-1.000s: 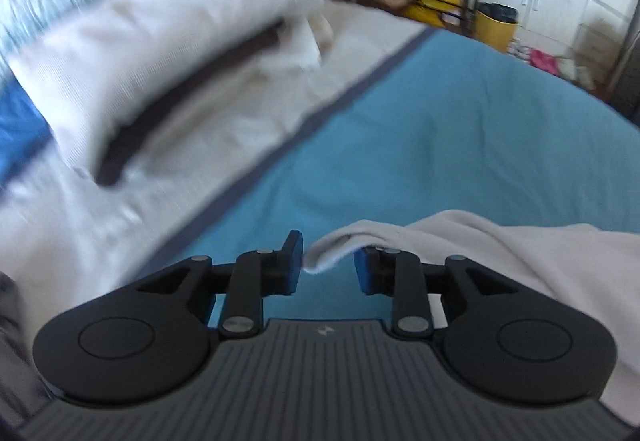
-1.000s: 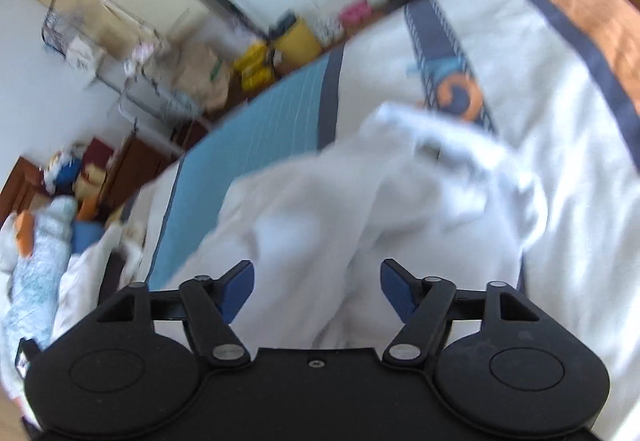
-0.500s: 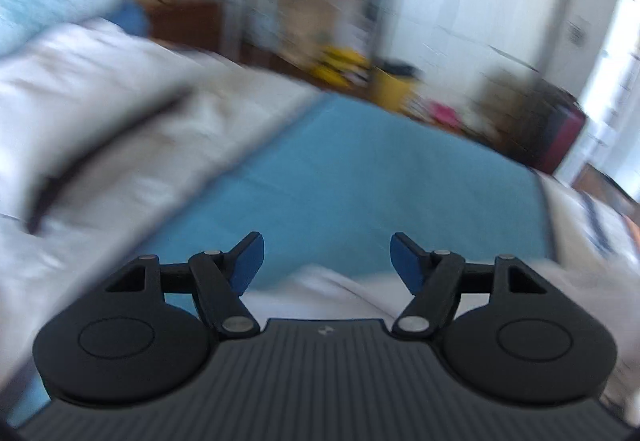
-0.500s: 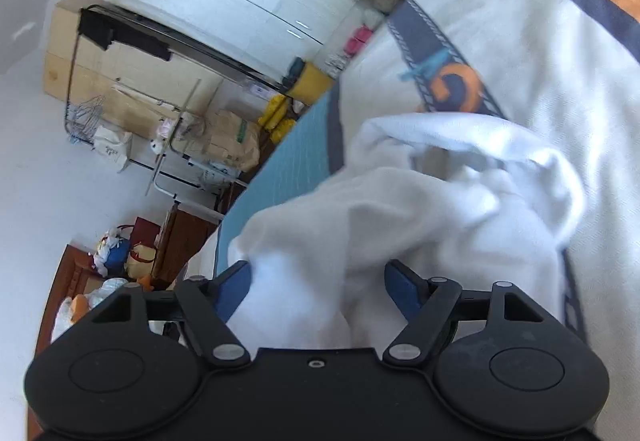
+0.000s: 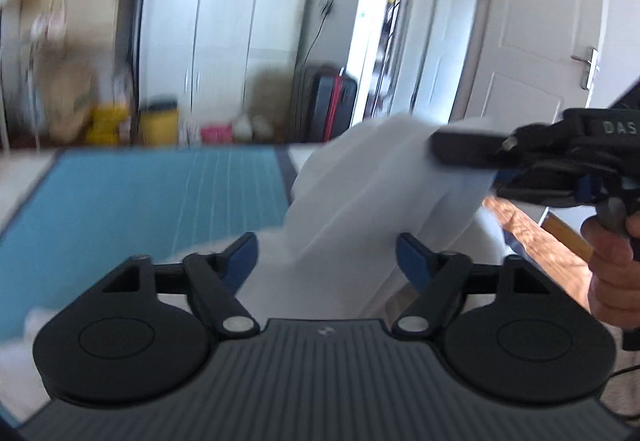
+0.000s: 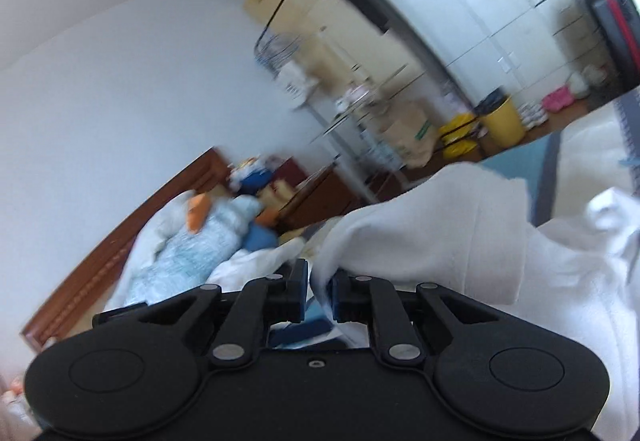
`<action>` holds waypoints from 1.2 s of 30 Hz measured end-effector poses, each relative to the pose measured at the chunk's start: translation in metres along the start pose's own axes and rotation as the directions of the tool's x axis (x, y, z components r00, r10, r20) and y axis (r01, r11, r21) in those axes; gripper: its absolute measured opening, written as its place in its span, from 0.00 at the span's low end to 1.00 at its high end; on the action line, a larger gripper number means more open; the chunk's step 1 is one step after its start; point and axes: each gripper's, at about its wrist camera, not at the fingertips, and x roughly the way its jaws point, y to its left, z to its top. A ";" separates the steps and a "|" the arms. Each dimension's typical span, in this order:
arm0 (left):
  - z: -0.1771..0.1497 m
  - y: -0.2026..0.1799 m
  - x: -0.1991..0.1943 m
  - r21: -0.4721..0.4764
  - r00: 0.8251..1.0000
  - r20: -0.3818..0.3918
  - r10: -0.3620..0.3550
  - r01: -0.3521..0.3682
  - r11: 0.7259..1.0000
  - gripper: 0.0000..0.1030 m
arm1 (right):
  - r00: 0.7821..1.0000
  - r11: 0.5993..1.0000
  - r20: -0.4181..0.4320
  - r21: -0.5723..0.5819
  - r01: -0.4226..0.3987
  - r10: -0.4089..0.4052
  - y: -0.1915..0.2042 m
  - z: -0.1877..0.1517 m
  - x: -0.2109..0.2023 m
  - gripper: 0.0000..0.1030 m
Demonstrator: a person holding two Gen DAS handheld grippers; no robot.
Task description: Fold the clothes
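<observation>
A white garment (image 5: 360, 201) hangs lifted above the bed. In the left wrist view my left gripper (image 5: 326, 255) is open, its blue pads either side of the hanging cloth without pinching it. My right gripper (image 5: 472, 157) enters from the right and holds the garment's upper edge. In the right wrist view my right gripper (image 6: 320, 291) is shut on a fold of the white garment (image 6: 460, 241), which drapes away to the right.
The bed has a blue cover (image 5: 140, 201) with a white and dark striped border. Pillows and bedding (image 6: 192, 253) lie by the wooden headboard (image 6: 100, 253). White wardrobes (image 5: 224, 41), a yellow bin (image 5: 160, 125), a suitcase (image 5: 332, 109) and an open door (image 5: 532, 61) stand beyond the bed.
My left gripper let go of the garment edge, opened and swung right toward the wardrobes. My right gripper closed on the garment and lifted it off the bed.
</observation>
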 end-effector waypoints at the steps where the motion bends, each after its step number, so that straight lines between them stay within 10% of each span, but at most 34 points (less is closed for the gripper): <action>1: 0.001 -0.007 0.002 0.022 1.000 0.016 -0.007 0.006 1.000 0.83 | 1.000 1.000 -0.010 0.003 -0.018 0.018 0.001 -0.001 0.002 0.15; 7: -0.007 -0.016 0.021 0.029 0.997 0.020 -0.079 0.078 0.997 0.78 | 0.990 0.988 -0.015 0.073 -0.135 0.137 -0.009 -0.004 0.006 0.15; 9: -0.011 -0.016 0.025 0.032 0.998 0.030 -0.050 0.049 0.998 0.48 | 0.986 0.980 -0.005 0.114 -0.163 0.165 -0.012 -0.009 0.006 0.15; 10: -0.011 -0.019 0.028 0.048 0.999 0.033 -0.022 0.020 0.999 0.14 | 0.985 0.977 -0.010 0.125 -0.171 0.174 -0.012 -0.011 0.007 0.15; 11: -0.009 -0.021 0.031 0.065 0.999 0.038 0.012 -0.014 0.998 0.07 | 0.983 0.976 -0.024 0.130 -0.175 0.180 -0.011 -0.012 0.009 0.15; 15: -0.005 -0.033 0.035 0.121 0.974 0.099 0.204 -0.216 0.969 0.06 | 0.986 0.979 -0.078 0.154 -0.132 0.145 -0.011 -0.013 0.015 0.20; 20: 0.011 0.021 0.028 -0.107 0.933 0.074 0.354 -0.345 0.932 0.06 | 0.997 0.992 -0.028 0.099 0.079 -0.077 -0.009 -0.005 -0.013 0.62; 25: 0.009 0.079 0.012 -0.290 0.898 0.006 0.440 -0.420 0.860 0.06 | 0.926 0.924 -0.032 -0.085 0.373 -0.377 0.007 -0.008 -0.021 0.73; 29: 0.005 0.092 -0.004 -0.340 0.914 -0.009 0.406 -0.385 0.858 0.06 | 0.914 0.924 -0.158 -0.147 0.352 -0.373 0.010 -0.020 0.007 0.77; 36: 0.002 0.084 -0.002 -0.274 0.918 0.040 0.395 -0.370 0.888 0.06 | 0.818 0.835 -0.345 -0.481 0.268 -0.461 0.037 -0.073 0.070 0.78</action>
